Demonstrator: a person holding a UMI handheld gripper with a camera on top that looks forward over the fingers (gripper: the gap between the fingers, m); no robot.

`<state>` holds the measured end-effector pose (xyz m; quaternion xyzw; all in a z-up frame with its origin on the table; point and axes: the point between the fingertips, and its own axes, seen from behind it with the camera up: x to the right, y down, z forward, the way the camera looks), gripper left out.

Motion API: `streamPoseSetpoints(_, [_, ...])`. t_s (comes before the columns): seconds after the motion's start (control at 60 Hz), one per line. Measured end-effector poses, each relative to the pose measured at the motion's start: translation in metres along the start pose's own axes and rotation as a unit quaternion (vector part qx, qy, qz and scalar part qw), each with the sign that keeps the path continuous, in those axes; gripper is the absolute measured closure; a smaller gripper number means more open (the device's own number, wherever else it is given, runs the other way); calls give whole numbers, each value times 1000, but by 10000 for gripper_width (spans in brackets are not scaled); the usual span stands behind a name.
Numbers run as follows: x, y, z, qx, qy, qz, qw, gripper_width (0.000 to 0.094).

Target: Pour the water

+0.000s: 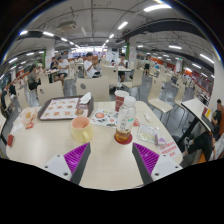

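A clear plastic bottle (125, 122) with an orange label and a white cap stands upright on the pale table (108, 165), ahead of my fingers and a little right of centre. To its left stands a small clear cup (82, 128) holding yellowish liquid. My gripper (111, 158) is open, its purple pads (75, 156) spread wide apart with only bare tabletop between them. Both bottle and cup sit beyond the fingertips, untouched.
A patterned tray (58, 108) lies at the back left of the table, with a small box (85, 100) behind the cup. Packets and wrappers (158, 135) lie to the right. Chairs, tables and seated people fill the hall beyond.
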<state>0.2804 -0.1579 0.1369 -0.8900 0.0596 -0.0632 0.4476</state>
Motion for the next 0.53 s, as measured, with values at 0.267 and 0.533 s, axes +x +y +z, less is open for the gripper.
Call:
streamPoseSetpoints(0.267, [-33, 10, -72, 2, -6, -4, 1000, 86])
streamPoseSetpoints(0.533, [-44, 11, -93, 4, -18, -8, 1000, 90])
